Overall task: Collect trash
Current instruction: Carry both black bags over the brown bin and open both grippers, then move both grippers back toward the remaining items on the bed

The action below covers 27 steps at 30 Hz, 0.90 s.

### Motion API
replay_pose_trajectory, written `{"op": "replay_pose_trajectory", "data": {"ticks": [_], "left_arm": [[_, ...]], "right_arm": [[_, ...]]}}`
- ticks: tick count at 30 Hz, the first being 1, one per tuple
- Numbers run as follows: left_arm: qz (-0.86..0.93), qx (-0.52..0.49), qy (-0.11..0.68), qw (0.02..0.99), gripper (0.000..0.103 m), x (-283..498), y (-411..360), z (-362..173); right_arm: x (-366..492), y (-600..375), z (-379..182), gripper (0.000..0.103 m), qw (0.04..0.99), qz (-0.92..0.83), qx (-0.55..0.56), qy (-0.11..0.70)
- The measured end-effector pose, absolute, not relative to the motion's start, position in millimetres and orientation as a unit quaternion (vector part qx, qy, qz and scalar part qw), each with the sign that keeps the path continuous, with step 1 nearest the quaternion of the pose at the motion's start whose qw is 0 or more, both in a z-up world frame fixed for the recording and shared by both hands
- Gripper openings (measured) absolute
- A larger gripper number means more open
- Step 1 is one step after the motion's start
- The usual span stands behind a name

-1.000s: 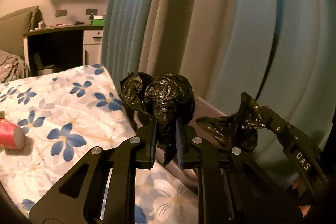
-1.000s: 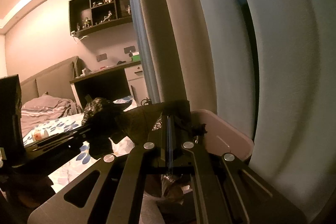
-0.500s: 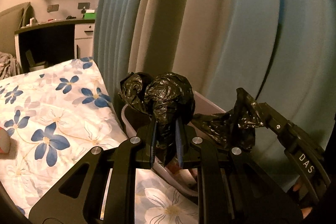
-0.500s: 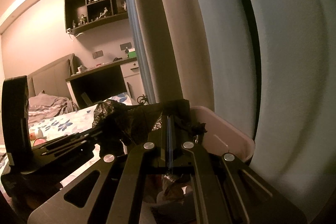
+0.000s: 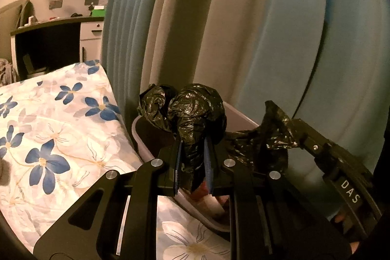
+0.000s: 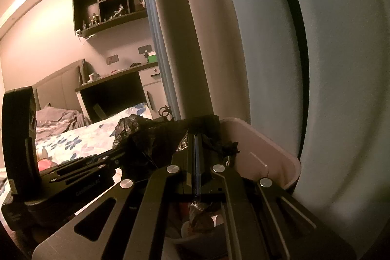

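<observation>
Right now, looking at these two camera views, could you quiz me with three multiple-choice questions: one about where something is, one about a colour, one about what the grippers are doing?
1. Where does the bin stand?
A. between the bed and the curtain
B. on the desk
C. on the wall shelf

2. What colour is the bag?
A. white
B. black
C. red

3. What are the two grippers doing?
A. both open
B. only the left one grips
C. each shut on the bag

Answers:
1 A, the bin's rim sits between the flowered bedspread and the curtain.
2 B, glossy black plastic.
3 C, the left gripper and the right gripper each pinch black plastic.
</observation>
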<state>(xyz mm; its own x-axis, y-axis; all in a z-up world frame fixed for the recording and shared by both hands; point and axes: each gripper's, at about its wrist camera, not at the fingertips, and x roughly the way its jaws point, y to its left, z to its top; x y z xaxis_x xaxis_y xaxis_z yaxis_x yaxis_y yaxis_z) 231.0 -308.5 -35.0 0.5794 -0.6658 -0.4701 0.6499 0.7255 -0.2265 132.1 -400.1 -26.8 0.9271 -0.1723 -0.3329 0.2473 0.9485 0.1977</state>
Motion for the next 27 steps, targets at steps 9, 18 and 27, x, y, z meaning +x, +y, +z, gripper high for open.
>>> {"op": "replay_pose_trajectory", "data": {"ticks": [9,18,27], "left_arm": [[-0.376,-0.011,0.277,0.884,0.031,232.8,-311.0,-40.0],[-0.35,-0.041,0.27,0.896,0.077,235.0,-291.6,-37.8],[-0.318,-0.067,0.263,0.908,0.097,232.5,-266.3,-32.4]], "right_arm": [[137.0,-403.1,-28.4,0.001,0.972,-0.108,0.122,0.166],[138.0,-404.1,-28.7,0.001,0.972,-0.112,0.123,0.167],[130.0,-399.5,-27.2,0.037,0.972,-0.12,0.126,0.155]]}}
